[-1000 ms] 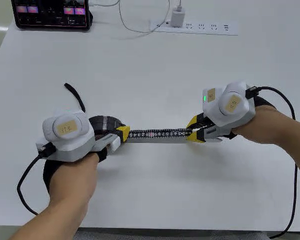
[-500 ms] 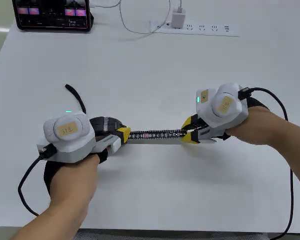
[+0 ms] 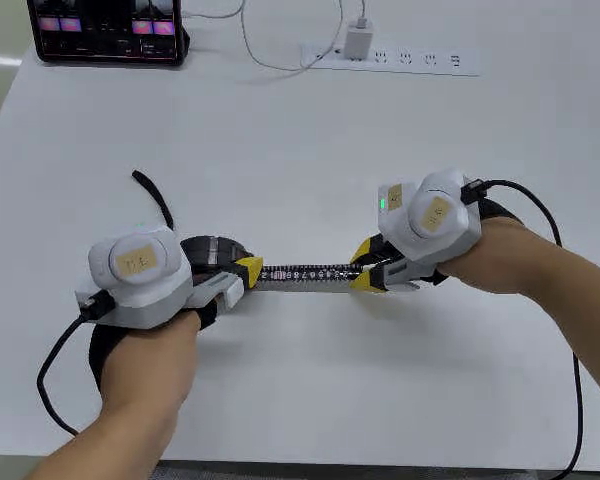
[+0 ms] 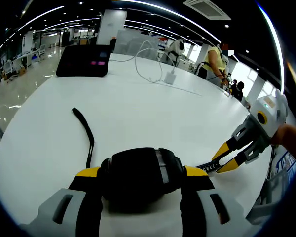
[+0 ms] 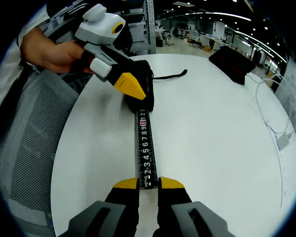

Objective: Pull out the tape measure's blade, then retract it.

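L gripper [image 3: 236, 279] sits near-left on the table [image 3: 310, 400]. Its jaws are closed round the tape case [image 4: 140, 175], yellow tips pressed to its two sides. Case rests on the table, black strap [image 3: 152, 193] lying behind it. Blade [image 5: 143, 143] is out, running straight from case to R gripper [image 5: 148, 183], whose fingers pinch the blade's end, nos. 1-2 just ahead of the tips. Can't tell if blade touches the table. Grippers are well apart. Far edge: power strip [image 3: 410, 58] w/ charger [image 3: 357, 40], dark screen [image 3: 105, 28] at far-left.
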The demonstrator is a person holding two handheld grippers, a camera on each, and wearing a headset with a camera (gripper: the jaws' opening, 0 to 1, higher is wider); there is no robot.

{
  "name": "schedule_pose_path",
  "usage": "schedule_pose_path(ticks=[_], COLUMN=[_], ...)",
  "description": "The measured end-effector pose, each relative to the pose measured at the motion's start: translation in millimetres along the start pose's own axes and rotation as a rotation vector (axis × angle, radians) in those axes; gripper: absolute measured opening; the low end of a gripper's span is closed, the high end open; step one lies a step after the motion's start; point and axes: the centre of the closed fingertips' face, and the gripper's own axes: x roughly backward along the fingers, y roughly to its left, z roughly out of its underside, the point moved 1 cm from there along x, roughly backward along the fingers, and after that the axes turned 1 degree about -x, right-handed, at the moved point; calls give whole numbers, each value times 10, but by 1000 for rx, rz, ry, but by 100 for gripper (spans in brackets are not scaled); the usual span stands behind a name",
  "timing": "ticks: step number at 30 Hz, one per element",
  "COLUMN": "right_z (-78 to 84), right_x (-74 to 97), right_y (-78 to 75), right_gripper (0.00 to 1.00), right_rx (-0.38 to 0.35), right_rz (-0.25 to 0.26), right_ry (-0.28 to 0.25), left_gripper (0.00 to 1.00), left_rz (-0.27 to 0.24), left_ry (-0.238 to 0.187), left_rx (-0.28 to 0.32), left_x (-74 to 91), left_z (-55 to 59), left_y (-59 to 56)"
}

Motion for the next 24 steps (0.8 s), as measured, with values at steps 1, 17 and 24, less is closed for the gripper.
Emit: schedule_pose_path(ticks=[1,17,24], right_z=[-7,-92,-126], right_x=[-4,-40,-70], right_y=[0,2,6], right_gripper=[9,9,9], right_rx=[0,1,-1], right_rz=[0,2,0], right_ry=[-1,-10,-13], left_gripper=[60,60,60], left_rz=[0,0,0], left_ry=[0,-4,-3], left_rx=[-1,4,5], left_x=[0,6,3], left_z=[0,-1,0], left_y=[-1,-7,-2])
